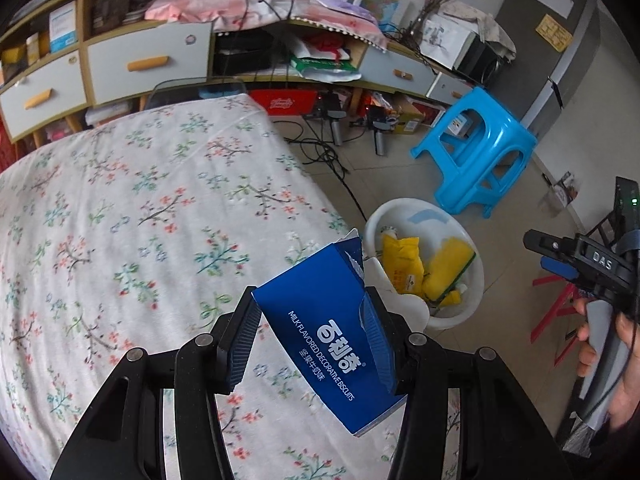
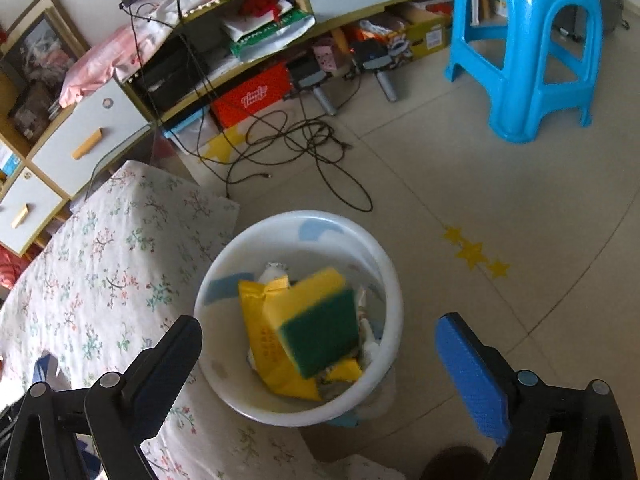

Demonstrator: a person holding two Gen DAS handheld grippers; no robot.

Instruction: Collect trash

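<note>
1. The white bin [image 2: 298, 320] on the floor beside the bed [image 1: 120, 208] already holds a sponge [image 2: 320, 320] and a yellow packet [image 2: 264, 340].
2. The left gripper [image 1: 312, 340] has its jaws clamped on a blue biscuit box [image 1: 328, 340] above the bed's edge; that box is not yet binned.
3. The right gripper [image 2: 320, 356] hangs over the bin, jaws wide and empty.
</note>
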